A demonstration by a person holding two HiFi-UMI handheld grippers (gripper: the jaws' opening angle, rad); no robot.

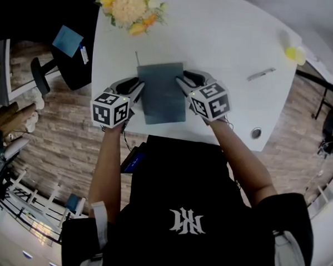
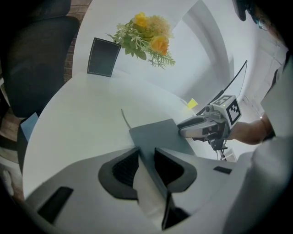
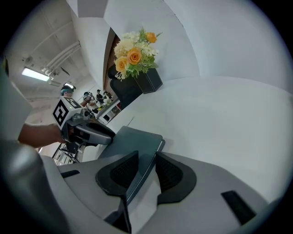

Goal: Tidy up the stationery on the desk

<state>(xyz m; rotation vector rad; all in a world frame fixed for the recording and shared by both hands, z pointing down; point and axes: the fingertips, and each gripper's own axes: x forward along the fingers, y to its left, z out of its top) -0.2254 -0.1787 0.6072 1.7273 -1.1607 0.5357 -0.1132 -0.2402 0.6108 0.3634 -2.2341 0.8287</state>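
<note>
A grey-blue notebook [image 1: 162, 93] lies flat on the white desk [image 1: 227, 44] near its front edge. My left gripper [image 1: 140, 90] sits at the notebook's left edge, and in the left gripper view that edge [image 2: 158, 132] runs between its spread jaws [image 2: 146, 153] with a gap beside the pads. My right gripper [image 1: 181, 81] is at the right edge. The cover [image 3: 132, 139] passes between its jaws [image 3: 146, 157], which stand apart from it. A thin grey ribbon [image 1: 137, 58] sticks out past the far left corner. A grey pen [image 1: 261, 74] lies further right.
A bouquet of yellow and orange flowers [image 1: 129, 8] in a dark square pot stands at the desk's far left. A small yellow object [image 1: 295, 53] rests at the far right edge. A round cable hole [image 1: 256, 132] is at the front right. A black chair [image 1: 70, 58] stands left of the desk.
</note>
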